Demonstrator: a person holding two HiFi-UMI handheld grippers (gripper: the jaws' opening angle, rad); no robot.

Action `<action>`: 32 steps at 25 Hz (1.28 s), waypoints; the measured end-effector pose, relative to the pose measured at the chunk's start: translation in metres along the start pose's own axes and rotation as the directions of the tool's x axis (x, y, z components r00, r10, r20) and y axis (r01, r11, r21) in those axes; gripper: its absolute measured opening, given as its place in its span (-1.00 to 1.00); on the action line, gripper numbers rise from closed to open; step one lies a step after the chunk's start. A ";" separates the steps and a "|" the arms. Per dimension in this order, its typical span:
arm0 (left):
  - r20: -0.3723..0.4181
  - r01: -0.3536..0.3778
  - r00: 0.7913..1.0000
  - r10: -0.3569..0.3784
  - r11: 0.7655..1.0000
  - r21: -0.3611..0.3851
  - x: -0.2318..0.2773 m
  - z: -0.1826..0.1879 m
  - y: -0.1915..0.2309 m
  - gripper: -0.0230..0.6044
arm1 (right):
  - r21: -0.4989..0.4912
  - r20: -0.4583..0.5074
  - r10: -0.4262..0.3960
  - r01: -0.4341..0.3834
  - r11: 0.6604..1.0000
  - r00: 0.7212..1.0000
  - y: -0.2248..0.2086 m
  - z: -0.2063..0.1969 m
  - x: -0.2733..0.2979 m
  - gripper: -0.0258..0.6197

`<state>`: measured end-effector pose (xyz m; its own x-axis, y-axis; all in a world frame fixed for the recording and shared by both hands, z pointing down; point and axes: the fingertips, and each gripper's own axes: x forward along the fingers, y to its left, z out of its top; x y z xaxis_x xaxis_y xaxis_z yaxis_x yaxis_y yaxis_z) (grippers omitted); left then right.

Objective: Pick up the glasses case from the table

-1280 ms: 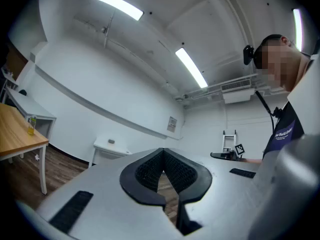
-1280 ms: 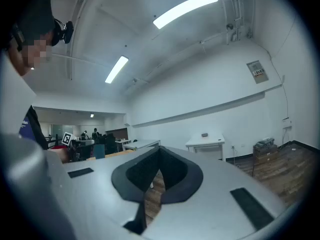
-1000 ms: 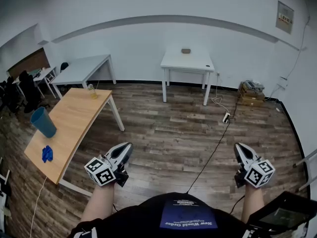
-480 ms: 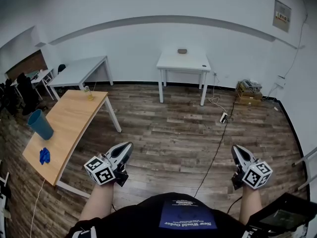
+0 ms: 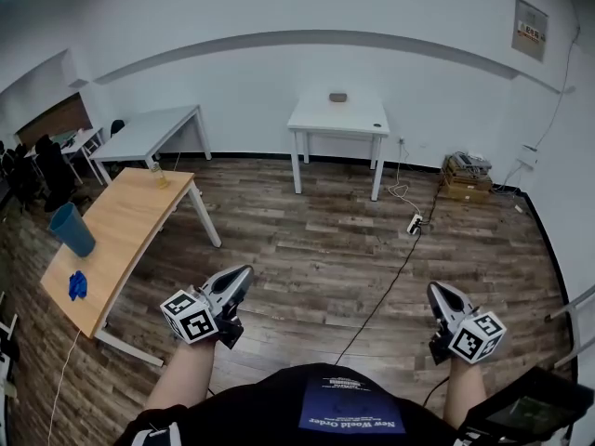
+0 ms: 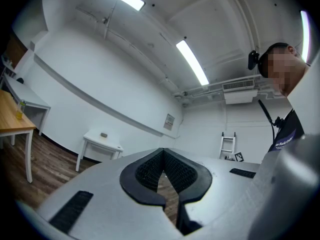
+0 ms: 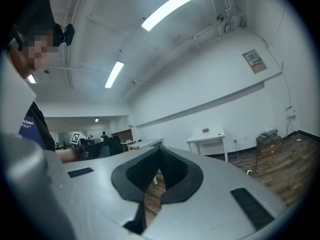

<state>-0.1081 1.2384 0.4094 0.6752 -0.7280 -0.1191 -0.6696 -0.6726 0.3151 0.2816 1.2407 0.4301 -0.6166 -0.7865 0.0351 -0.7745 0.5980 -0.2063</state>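
The glasses case [image 5: 337, 97] sits on the white bench [image 5: 358, 119] by the far wall, well apart from us across the wood floor [image 5: 307, 240]. Our left claw [image 5: 240, 277] and right claw [image 5: 437, 291] are both clenched on nothing. We judge this to be the approach: walk up squarely to the bench, then spread one claw only once the case is near, lined up across its narrow side

Head view high, looking steeply down, gripper views low and level along their fingers [image 6: 145, 171], all sharing far white table [image 5: 339, 119]
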 end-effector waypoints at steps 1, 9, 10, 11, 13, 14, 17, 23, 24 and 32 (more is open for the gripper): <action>-0.001 -0.005 1.000 0.005 1.000 -0.005 0.007 -0.004 -0.005 -0.93 | 0.003 -0.004 0.013 -0.013 1.000 1.000 -0.007 0.000 -0.003 -0.95; -0.036 -0.011 0.999 0.010 1.000 -0.028 0.051 -0.023 -0.004 -0.93 | 0.018 -0.022 0.046 -0.045 0.999 0.999 -0.049 0.003 0.016 -0.95; -0.038 -0.010 0.999 0.009 1.000 -0.029 0.055 -0.022 0.001 -0.93 | 0.017 -0.024 0.045 -0.045 0.999 0.999 -0.052 0.003 0.022 -0.95; -0.039 -0.009 0.999 0.008 0.999 -0.031 0.059 -0.021 0.008 -0.93 | 0.016 -0.027 0.044 -0.043 0.999 0.999 -0.054 0.003 0.029 -0.95; -0.038 0.000 0.999 -0.001 0.999 -0.039 0.069 -0.017 0.027 -0.93 | 0.015 -0.033 0.036 -0.036 0.999 0.999 -0.058 0.003 0.048 -0.95; -0.038 0.009 0.999 -0.010 0.999 -0.045 0.075 -0.016 0.038 -0.93 | 0.012 -0.037 0.029 -0.029 1.000 0.999 -0.059 0.003 0.059 -0.95; -0.037 0.056 0.998 -0.058 0.997 -0.057 0.092 -0.009 0.080 -0.93 | -0.009 -0.038 -0.006 0.005 1.000 0.999 -0.062 0.005 0.098 -0.95; -0.053 0.146 0.987 -0.151 0.986 -0.081 0.131 0.022 0.180 -0.93 | 0.003 -0.013 -0.088 0.088 0.996 0.996 -0.057 0.015 0.187 -0.95; -0.057 0.165 0.984 -0.169 0.984 -0.074 0.137 0.027 0.194 -0.93 | -0.001 -0.011 -0.102 0.102 0.995 0.995 -0.055 0.018 0.200 -0.95; -0.053 0.242 0.967 -0.248 0.965 -0.105 0.164 0.036 0.291 -0.93 | -0.026 -0.020 -0.153 0.153 0.988 0.988 -0.047 0.026 0.295 -0.95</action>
<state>-0.2034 0.9189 0.4473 0.8356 -0.5301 -0.1439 -0.4501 -0.8109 0.3740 0.1397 0.9763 0.4248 -0.4931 -0.8657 0.0857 -0.8631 0.4744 -0.1731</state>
